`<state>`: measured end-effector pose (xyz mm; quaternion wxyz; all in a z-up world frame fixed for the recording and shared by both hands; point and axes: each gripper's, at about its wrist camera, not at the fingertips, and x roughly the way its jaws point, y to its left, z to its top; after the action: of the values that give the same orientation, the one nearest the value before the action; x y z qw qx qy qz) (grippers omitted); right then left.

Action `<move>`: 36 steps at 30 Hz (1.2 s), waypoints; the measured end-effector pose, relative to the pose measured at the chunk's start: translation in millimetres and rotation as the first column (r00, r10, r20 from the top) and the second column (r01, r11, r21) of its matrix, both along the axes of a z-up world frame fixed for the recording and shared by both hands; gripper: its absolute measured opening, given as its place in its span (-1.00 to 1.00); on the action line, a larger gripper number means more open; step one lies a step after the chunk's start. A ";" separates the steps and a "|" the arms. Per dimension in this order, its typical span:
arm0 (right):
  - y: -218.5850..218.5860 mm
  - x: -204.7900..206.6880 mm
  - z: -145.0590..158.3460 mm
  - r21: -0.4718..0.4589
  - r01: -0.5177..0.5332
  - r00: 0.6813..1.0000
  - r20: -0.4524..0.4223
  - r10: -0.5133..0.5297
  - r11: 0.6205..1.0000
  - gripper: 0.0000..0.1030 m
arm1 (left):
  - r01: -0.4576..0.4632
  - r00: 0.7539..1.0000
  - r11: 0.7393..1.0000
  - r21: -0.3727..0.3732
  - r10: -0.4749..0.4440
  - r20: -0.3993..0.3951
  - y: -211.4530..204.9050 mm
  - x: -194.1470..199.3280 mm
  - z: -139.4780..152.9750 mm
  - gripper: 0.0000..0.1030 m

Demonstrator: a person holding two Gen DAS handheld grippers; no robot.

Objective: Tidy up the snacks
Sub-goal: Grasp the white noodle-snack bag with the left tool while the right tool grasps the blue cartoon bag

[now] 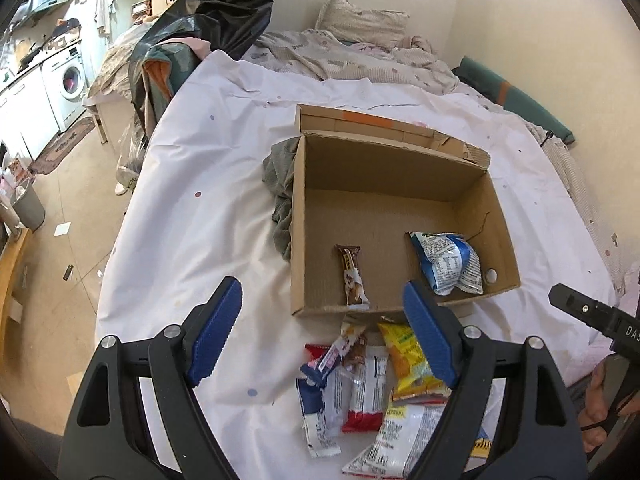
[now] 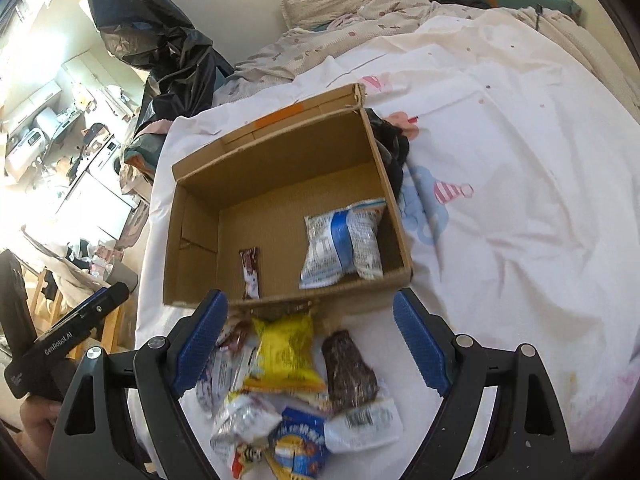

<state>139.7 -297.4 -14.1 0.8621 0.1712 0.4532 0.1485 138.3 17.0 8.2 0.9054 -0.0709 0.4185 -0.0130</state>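
An open cardboard box (image 1: pixel 384 216) (image 2: pixel 200 220) sits on the white sheet. Inside lie a brown snack bar (image 1: pixel 354 276) (image 2: pixel 250 274) and a blue-and-white packet (image 1: pixel 450 262) (image 2: pixel 344 240). In front of the box is a loose pile of snacks: a yellow packet (image 1: pixel 410 360) (image 2: pixel 284 352), a red-and-white bar (image 1: pixel 366 396), a dark brown wrapped bar (image 2: pixel 350 368) and several others. My left gripper (image 1: pixel 322 332) hangs open above the pile's left side, nothing between its blue pads. My right gripper (image 2: pixel 308 340) is open over the pile, empty too.
A grey cloth (image 1: pixel 282 192) is bunched against the box's left side. A black plastic bag (image 1: pixel 216 4) and bedding with a pillow (image 1: pixel 360 20) lie at the back. The bed edge drops to the floor (image 1: pixel 72 208) on the left. A hand (image 1: pixel 600 400) holds the other gripper.
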 end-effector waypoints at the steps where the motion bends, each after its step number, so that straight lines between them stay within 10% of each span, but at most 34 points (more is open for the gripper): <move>1: -0.7 -3.1 -0.8 0.000 0.003 1.000 -0.003 -0.003 1.000 0.70 | 0.000 1.000 1.000 0.008 0.000 0.000 0.3 -4.2 -0.2 0.67; 19: 31.1 -16.0 -58.8 0.128 -0.105 0.950 -0.281 0.138 0.986 0.70 | -0.008 0.974 0.997 -0.074 -0.009 -0.226 -1.5 -19.3 -51.1 0.85; 29: 5.4 -12.0 -64.4 0.128 -0.023 0.949 -0.310 0.062 0.992 0.70 | 0.242 0.844 0.959 -0.145 -0.282 -0.456 -81.1 -29.1 -116.0 0.82; 36: -1.0 -13.2 -65.2 0.134 -0.009 0.947 -0.316 0.051 0.991 0.70 | 0.278 0.797 0.943 -0.182 -0.332 -0.504 -96.6 -32.3 -131.7 0.08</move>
<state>126.5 -298.5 -79.3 0.7622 0.2422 0.5782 0.1614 106.0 -79.7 -123.5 0.7366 -0.0479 0.6556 -0.1594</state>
